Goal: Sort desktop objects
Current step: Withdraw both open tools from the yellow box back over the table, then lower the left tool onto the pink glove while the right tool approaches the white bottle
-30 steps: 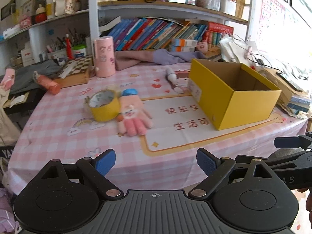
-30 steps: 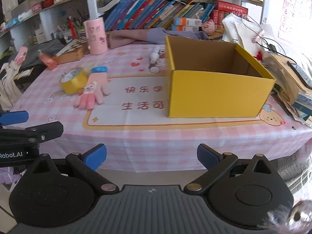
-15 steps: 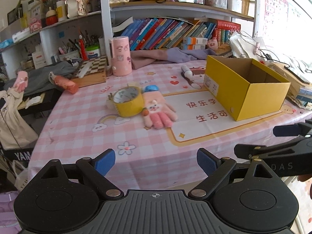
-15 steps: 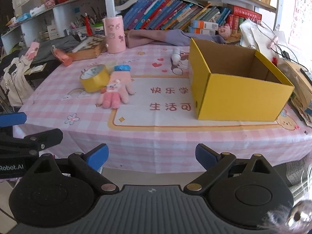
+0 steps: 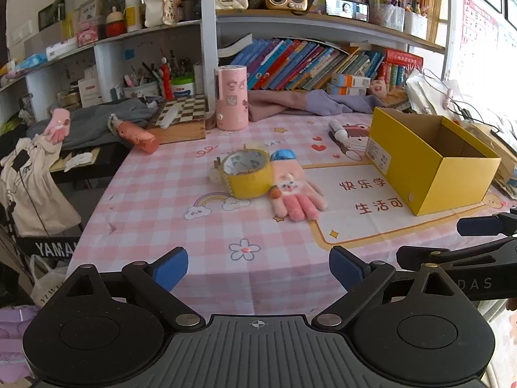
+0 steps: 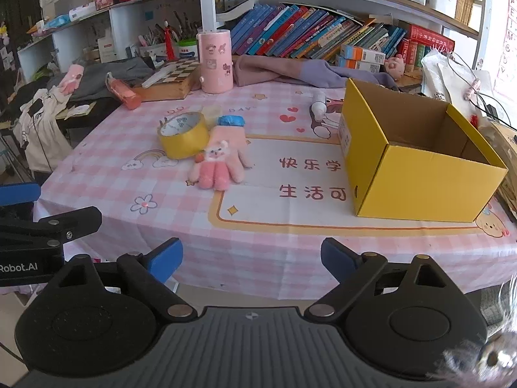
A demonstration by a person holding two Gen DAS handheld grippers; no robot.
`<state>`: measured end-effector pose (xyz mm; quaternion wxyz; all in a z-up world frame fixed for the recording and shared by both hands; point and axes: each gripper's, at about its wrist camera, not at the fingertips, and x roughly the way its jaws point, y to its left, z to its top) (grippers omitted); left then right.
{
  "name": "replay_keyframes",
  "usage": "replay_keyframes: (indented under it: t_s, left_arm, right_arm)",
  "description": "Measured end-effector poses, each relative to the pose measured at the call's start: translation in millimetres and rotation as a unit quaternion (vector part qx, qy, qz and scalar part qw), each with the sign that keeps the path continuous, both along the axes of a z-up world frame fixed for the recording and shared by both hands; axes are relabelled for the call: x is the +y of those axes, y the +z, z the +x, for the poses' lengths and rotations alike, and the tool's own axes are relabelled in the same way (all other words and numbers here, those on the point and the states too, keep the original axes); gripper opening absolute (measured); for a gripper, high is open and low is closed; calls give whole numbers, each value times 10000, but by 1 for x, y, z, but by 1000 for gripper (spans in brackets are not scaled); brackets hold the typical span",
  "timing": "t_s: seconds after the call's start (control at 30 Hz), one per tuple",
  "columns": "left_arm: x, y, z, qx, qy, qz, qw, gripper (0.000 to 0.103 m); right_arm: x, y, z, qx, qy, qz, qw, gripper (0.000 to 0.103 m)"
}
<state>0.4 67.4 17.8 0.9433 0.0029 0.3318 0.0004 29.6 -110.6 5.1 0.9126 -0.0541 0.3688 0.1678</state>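
Left wrist view showed both grippers had drawn back from the surface (image 5: 161,213), left gripper (image 5: 258,266) spread, right gripper (image 6: 252,257) closing on nothing; tape (image 5: 247,174) and glove (image 5: 295,194) lay ahead, unsorted, beside the box (image 5: 446,174).

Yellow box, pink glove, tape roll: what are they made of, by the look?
Yellow box: likely cardboard, matte yellow outside, raw brown inside, with folded flaps and creased edges.
Pink glove: fuzzy knit or plush fabric, soft pile, blue cuff, sewn-on animal face.
Tape roll: glossy yellow plastic packing tape, it seems; the printed white inner ring is probably a card core.
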Motion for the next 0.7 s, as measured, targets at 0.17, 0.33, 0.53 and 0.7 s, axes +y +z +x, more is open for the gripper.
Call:
replay_keyframes:
  t_s: [0.17,0.33,0.53,0.7]
  left_arm:
    - [2,-3,4,87,-5,-138,9999,96]
    - [1,-6,8,138,-41,-222,9997,96]
    - [4,-6,16,54,-21,-328,9994,96]
    - [2,-9,32,105,-46,-370,9992,96]
  right_arm:
    - [2,0,1,22,57,-59,10000,89]
    - [5,-3,5,72,96,-142,9998,87]
    - [4,-7,16,122,29,-129,9998,80]
    - [5,-7,29,-31,-23,-224,9997,75]
